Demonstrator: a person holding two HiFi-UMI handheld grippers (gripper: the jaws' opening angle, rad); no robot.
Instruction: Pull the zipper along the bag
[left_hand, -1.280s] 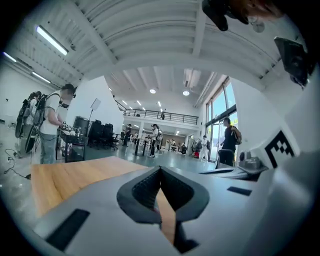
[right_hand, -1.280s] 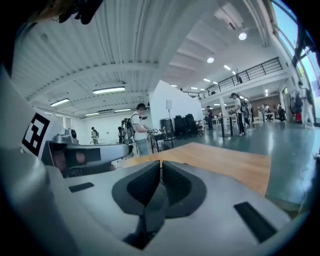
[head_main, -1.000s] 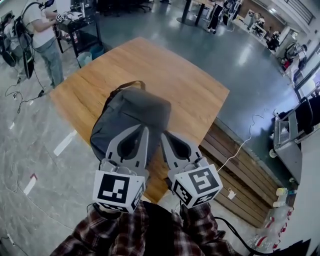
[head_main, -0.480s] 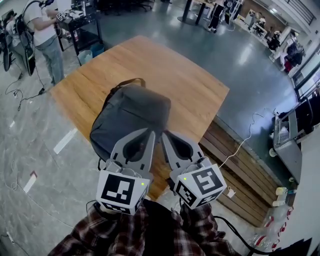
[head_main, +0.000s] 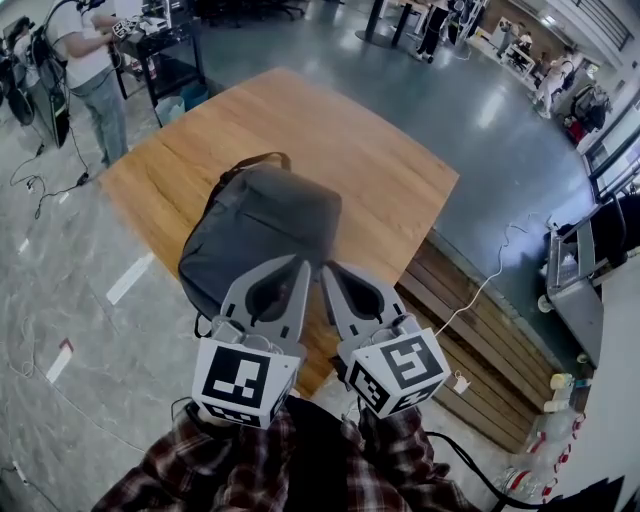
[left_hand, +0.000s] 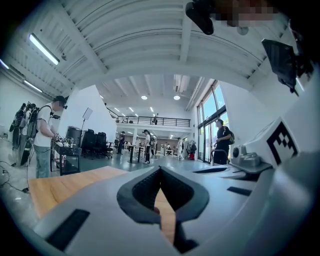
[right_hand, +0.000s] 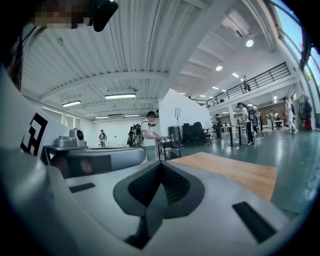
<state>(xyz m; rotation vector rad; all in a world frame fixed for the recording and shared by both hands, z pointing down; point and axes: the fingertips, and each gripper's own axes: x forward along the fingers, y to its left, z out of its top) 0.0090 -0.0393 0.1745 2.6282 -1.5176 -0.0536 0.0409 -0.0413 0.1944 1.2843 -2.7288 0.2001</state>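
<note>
While grey bag (head_main: 262, 235) sits slumped on wooden table (head_main: 390, 170), left gripper (head_main: 298, 262) and right gripper (head_main: 325, 268) hover by its near end, both clenched, empty. Soft fabric, probs bunches. Zipper pull not spotted; pinch tab, pin cloth beside it.

Bag (head_main: 262, 235): matt grey woven cloth; bench (head_main: 380, 170): smooth, satin-finished wood; left hand-held gripper (head_main: 300, 263) and right hand-held gripper (head_main: 327, 268): matt grey plastic; floor (head_main: 500, 120): glossy, polished
</note>
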